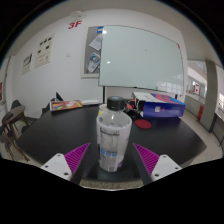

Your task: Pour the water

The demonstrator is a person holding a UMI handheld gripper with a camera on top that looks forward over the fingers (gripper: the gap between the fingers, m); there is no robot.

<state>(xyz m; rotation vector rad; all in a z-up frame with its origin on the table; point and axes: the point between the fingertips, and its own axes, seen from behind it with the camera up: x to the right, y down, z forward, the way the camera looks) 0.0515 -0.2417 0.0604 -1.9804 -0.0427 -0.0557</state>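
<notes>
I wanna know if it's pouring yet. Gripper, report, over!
Gripper open, bottle standing capped between its fingers, gaps both sides. Bottle upright on the table, no pouring yet. Nothing in the way, over.

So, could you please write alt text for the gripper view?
A clear plastic water bottle with a dark cap stands upright on a dark table, between the open gripper and its pink-padded fingers. A large whiteboard hangs behind.

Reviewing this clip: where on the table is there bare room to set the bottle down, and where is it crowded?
The bottle stands between the gripper's fingers. The dark table is bare left of the bottle, up to the items at its far edge. To the right, bare table runs to the colourful box, the crowded end.
</notes>
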